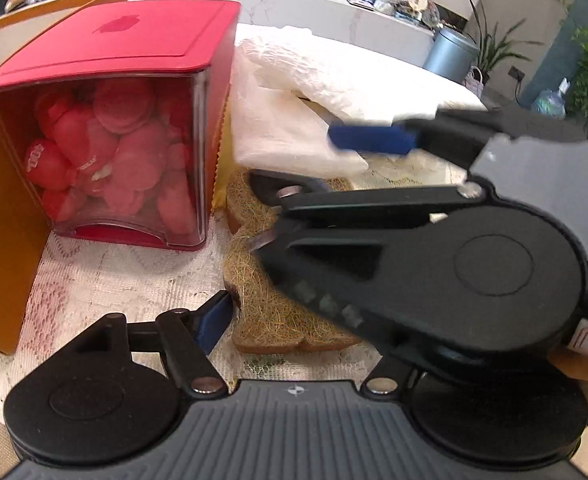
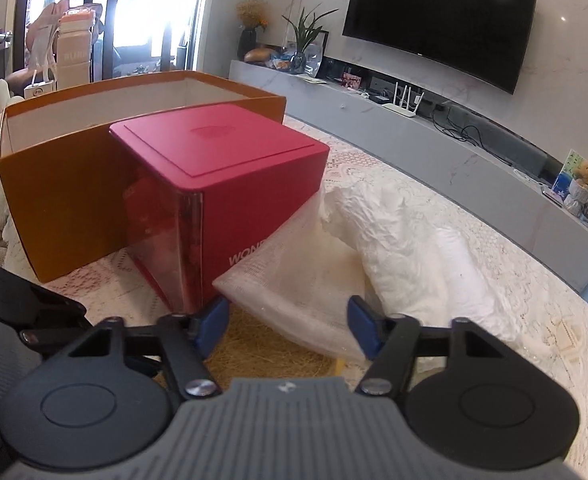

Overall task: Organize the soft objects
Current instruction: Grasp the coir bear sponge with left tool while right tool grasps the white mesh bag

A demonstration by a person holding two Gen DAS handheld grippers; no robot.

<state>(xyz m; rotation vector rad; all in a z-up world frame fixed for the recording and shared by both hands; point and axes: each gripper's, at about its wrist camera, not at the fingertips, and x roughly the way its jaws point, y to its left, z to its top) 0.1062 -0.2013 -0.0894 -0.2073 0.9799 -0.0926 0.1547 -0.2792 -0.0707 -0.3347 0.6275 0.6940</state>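
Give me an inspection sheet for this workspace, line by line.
Surface: lace tablecloth covers the table.
Job's things: red box with a clear front, pink plush inside; orange carton behind it; white mesh pouch and crumpled white wrap beside it; brown fibre mat underneath.
Clutter: nothing seen.
Grippers: left gripper state unclear, one finger hidden; right gripper open at the pouch.
Cables: wires on the TV console.
Surroundings: television, plants.

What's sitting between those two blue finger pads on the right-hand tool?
In the right wrist view, the right gripper stands open; between its pads lie a corner of the white mesh cloth and, below it, the straw-coloured fibre mat.
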